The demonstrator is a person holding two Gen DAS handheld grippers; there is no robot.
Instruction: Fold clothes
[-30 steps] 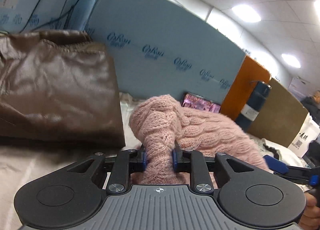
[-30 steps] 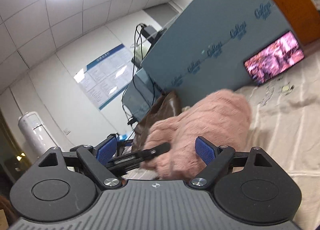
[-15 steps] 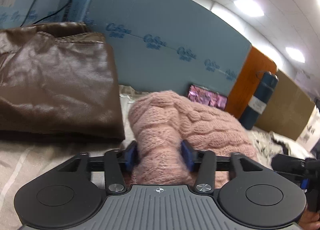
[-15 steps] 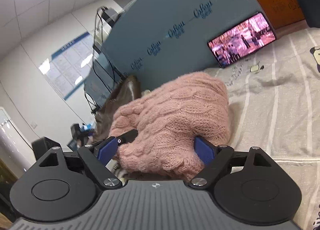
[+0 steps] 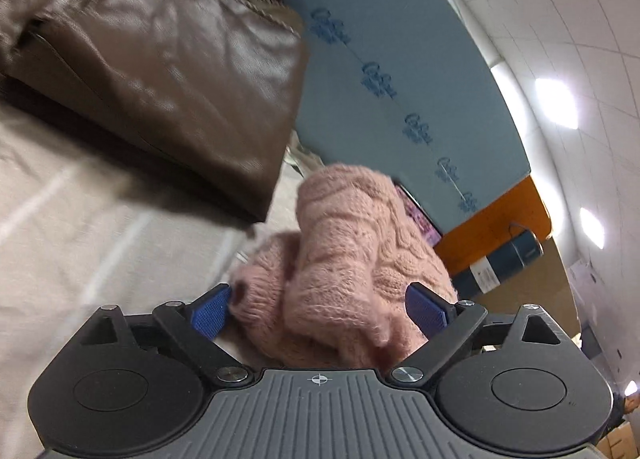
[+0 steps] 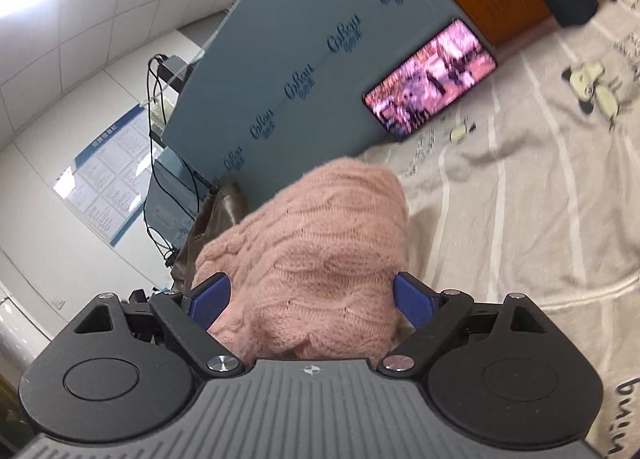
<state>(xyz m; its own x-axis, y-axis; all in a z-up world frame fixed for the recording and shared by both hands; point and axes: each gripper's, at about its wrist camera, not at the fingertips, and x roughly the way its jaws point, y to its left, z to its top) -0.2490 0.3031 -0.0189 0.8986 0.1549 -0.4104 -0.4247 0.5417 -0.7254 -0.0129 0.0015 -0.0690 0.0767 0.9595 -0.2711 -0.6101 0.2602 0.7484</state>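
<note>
A pink cable-knit sweater (image 5: 352, 255) lies bunched in a folded heap on the beige striped bedsheet (image 5: 80, 227). My left gripper (image 5: 318, 309) is open, its blue pads (image 5: 210, 309) spread on either side of the heap's near end. In the right wrist view the same sweater (image 6: 320, 251) fills the middle, and my right gripper (image 6: 310, 301) is open with its pads (image 6: 412, 299) wide at the sweater's sides. Whether the pads touch the knit is unclear.
A folded brown leather jacket (image 5: 160, 59) lies just left of and behind the sweater. A blue foam board (image 6: 320, 71) stands behind, with a lit phone (image 6: 432, 77) leaning on it. A dark bottle (image 5: 500, 263) and an orange panel (image 5: 492, 235) stand at the right.
My left gripper was shut on a fold of the sweater and has opened wide, letting it go. The right gripper stayed open and moved closer to the sweater. The sweater has settled on the sheet.
</note>
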